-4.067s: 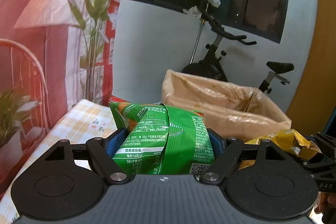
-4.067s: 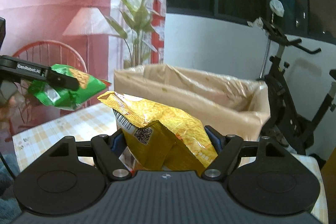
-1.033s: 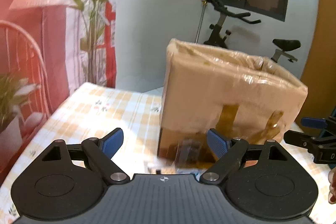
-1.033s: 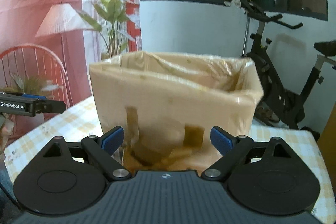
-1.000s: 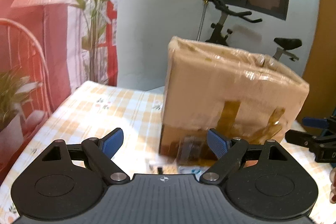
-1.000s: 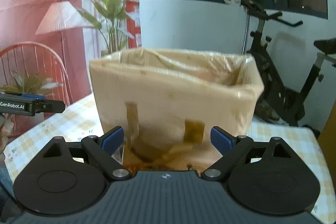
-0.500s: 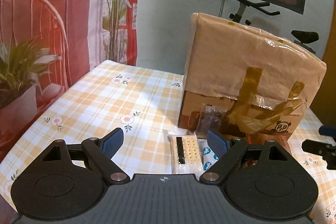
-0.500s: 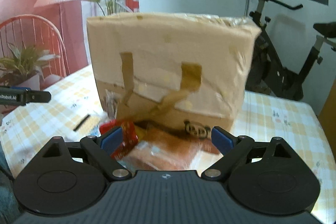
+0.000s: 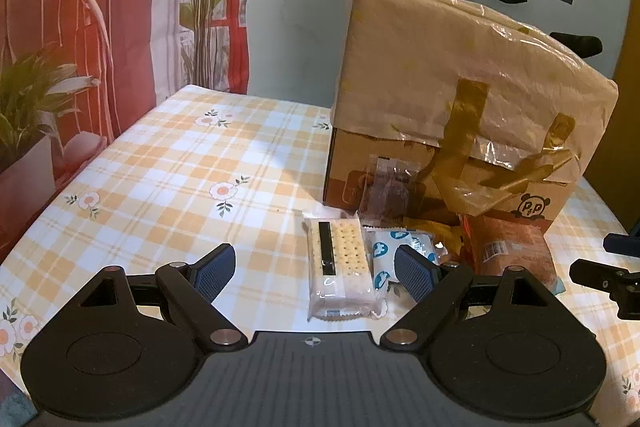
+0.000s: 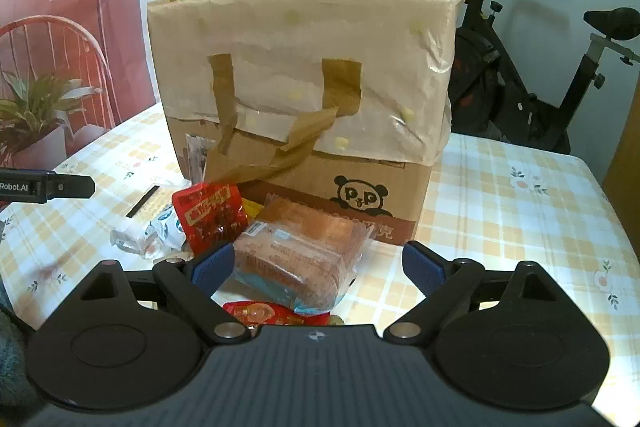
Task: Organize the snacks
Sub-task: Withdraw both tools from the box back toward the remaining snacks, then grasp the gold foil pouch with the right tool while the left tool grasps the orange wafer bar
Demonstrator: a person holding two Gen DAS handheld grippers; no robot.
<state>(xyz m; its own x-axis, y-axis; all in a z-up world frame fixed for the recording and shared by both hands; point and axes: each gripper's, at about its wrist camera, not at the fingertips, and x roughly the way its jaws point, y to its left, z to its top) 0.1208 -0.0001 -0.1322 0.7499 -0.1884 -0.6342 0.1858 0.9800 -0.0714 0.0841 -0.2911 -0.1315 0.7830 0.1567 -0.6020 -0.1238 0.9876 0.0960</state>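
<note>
Above the checked table [image 9: 168, 163], your left gripper [image 9: 316, 271] and right gripper [image 10: 318, 265] both gape empty. Below them, a cracker pack [image 9: 338, 263] and bread pack [image 10: 304, 251] lie before the box [image 10: 304, 87].

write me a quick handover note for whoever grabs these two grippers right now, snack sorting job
Left gripper: open, empty, above the cracker pack.
Right gripper: open, empty, around the wrapped brown cake pack without pressing it.
Cardboard box stands upright on the checked tablecloth; its inside is hidden.
Left to do: loose snacks lie in front of it, including a red packet, a white and blue packet and a clear-wrapped snack leaning on the box.
</note>
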